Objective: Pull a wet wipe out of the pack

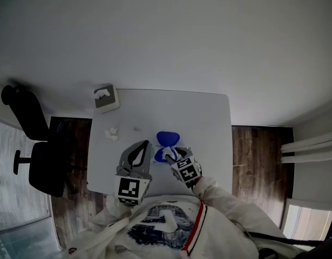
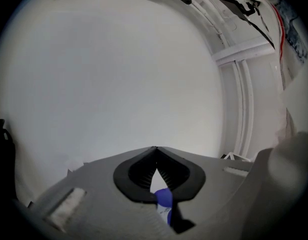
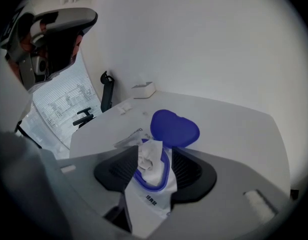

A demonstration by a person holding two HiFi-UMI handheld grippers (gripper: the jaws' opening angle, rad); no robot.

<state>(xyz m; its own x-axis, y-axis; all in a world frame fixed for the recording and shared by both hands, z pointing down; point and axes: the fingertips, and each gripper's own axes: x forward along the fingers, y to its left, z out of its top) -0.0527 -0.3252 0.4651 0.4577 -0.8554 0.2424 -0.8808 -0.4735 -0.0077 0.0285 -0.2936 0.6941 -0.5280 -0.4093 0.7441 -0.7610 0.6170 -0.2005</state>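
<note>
While your left gripper [image 2: 155, 149] sits shut, your right gripper [image 3: 155, 150] straddles the wipe [image 3: 148, 159], jaws apart: lid [image 3: 175, 128] open, pinch and pull left.

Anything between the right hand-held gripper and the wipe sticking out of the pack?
Nothing. In the right gripper view the wipe stands in the gap between the jaws of the right hand-held gripper, rising from the pack; not yet pinched.

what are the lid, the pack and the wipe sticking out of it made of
The lid looks like rigid blue plastic: smooth, dull sheen, holding its shape flipped open. The pack seems thin white plastic film, creased and printed. The wipe is soft white cloth or paper, crumpled in limp folds; which, I can't tell.
</note>
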